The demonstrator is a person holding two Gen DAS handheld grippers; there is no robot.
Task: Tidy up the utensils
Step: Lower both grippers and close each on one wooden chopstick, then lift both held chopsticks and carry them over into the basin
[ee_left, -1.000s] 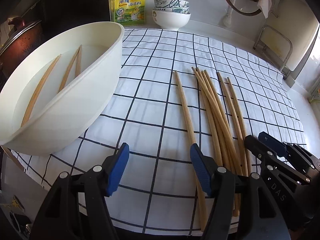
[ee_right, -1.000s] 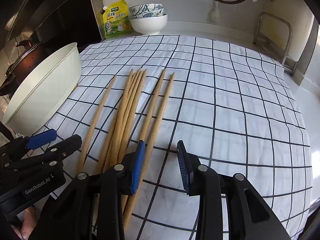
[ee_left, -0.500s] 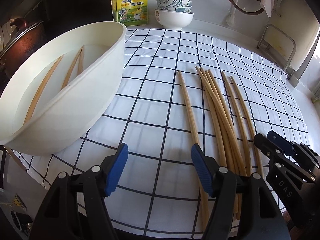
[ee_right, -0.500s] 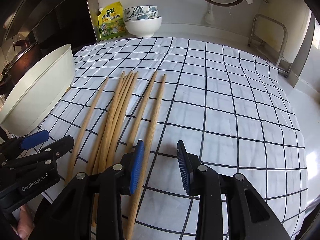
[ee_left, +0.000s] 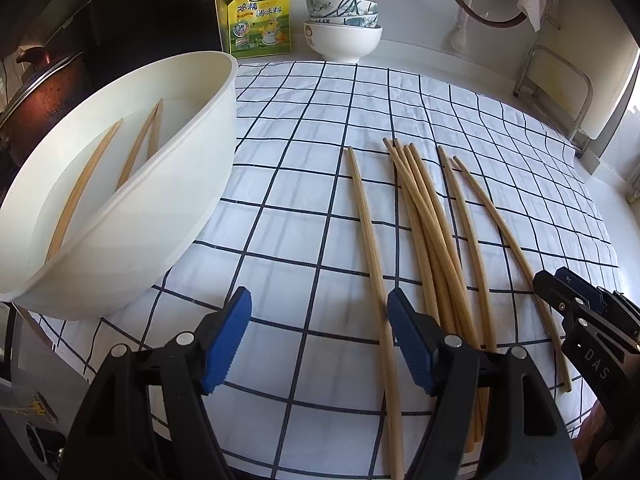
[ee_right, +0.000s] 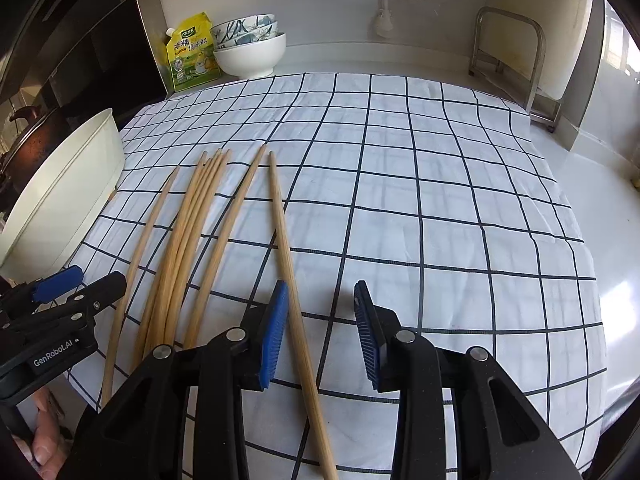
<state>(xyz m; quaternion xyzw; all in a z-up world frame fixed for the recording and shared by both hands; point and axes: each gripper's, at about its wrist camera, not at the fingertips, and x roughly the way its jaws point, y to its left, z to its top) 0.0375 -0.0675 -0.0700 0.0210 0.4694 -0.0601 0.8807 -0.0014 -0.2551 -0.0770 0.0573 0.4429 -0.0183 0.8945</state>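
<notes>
I had both tools low over a surface covered by a white cloth point(ee_right: 440, 184) with a dark grid. My right tool point(ee_right: 320, 332) was released, its blue pads spread apart, and the rightmost chopstick point(ee_right: 288, 272) lay on the cloth running between them, close to the left pad, without being gripped. To its left lay the other loose chopsticks point(ee_right: 188, 240): one alone, a tight bundle of several that crossed at their near ends, and one more on the far left, all pointing away from me. My left tool point(ee_left: 320, 344) was also released, with nothing between its pads; its right pad sat just beside the leftmost chopstick point(ee_left: 368, 248). On the far left stood a large white bowl point(ee_left: 168, 216), tilted toward me, with three chopsticks point(ee_left: 136, 152) resting inside it. At the back stood a yellow seasoning pouch point(ee_left: 258, 20) and, beside it, stacked bowls point(ee_left: 342, 28).
</notes>
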